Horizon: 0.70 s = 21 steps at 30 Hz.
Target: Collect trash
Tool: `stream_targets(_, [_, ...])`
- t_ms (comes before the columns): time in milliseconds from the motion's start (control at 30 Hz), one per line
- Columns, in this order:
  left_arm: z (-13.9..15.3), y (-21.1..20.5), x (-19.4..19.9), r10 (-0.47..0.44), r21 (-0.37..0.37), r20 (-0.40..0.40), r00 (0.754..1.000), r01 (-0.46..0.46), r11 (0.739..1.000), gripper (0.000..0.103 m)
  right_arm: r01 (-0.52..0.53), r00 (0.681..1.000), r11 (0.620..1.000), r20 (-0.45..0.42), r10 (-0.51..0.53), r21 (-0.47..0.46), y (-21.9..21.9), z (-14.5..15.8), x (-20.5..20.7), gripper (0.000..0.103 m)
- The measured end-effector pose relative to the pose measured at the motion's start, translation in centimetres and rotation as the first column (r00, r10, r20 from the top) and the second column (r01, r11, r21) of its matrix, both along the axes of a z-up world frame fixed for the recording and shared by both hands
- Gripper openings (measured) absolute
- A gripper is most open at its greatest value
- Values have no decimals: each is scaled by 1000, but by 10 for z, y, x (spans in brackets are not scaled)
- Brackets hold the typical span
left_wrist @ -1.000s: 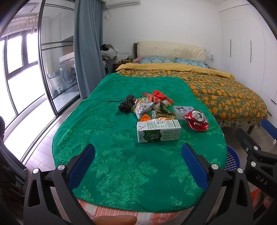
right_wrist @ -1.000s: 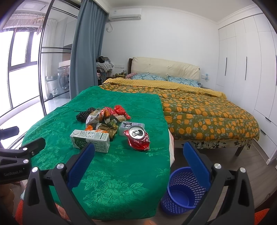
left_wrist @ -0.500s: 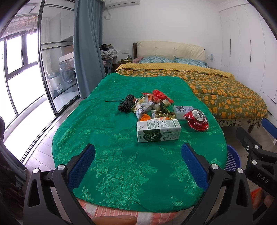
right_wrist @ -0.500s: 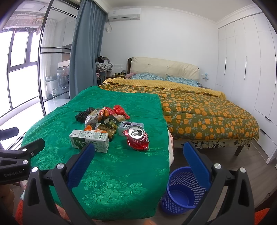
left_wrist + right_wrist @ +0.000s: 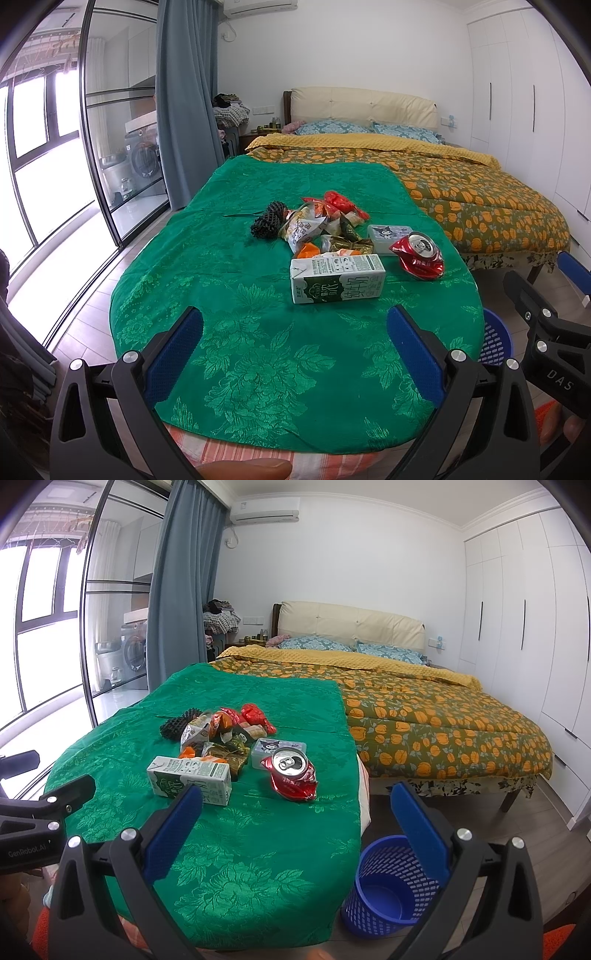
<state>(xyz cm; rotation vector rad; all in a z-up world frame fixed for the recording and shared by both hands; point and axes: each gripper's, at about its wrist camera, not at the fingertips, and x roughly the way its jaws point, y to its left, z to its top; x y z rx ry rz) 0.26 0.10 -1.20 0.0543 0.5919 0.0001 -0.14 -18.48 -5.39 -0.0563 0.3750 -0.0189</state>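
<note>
left wrist view: the left gripper (image 5: 294,328) hangs over the near end of the green cloth (image 5: 229,280), fingers spread wide and holding nothing. the milk carton (image 5: 338,278) lies on its side on the cloth, beyond the fingertips and nearer the right finger. just right of the carton sits the crushed red can (image 5: 419,254); behind the carton is a heap of snack wrappers (image 5: 321,225). the blue basket (image 5: 495,338) peeks out past the cloth's right edge.

right wrist view: the right gripper (image 5: 297,810) is also spread wide and empty. the carton (image 5: 190,781) lies just beyond its left finger, the can (image 5: 291,773) right of the carton, ahead between the fingers. the basket (image 5: 391,886) stands on the floor, right of the cloth (image 5: 236,849), under the right finger.
</note>
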Motion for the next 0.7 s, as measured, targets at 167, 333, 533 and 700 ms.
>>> stream_targets(167, [-1,0,0,0,0,0,1000,0,1000,99,1,1000,1000,1,-1,-1,-2,2,-2,98])
stream_targets(333, [-2,0,1,0,0,-1,1000,0,1000,99,0,1000,1000,1,0,-1,-2,2,-2,98])
stream_targets(533, [-2,0,0,1,1,-1,1000,-1,1000,99,0,1000,1000,0,0,-1,-1,2,-2,98])
stream_targets(700, [-1,0,0,0,1,-1,1000,0,1000,99,1,1000,1000,1,-1,-1,-1,2,-2,98])
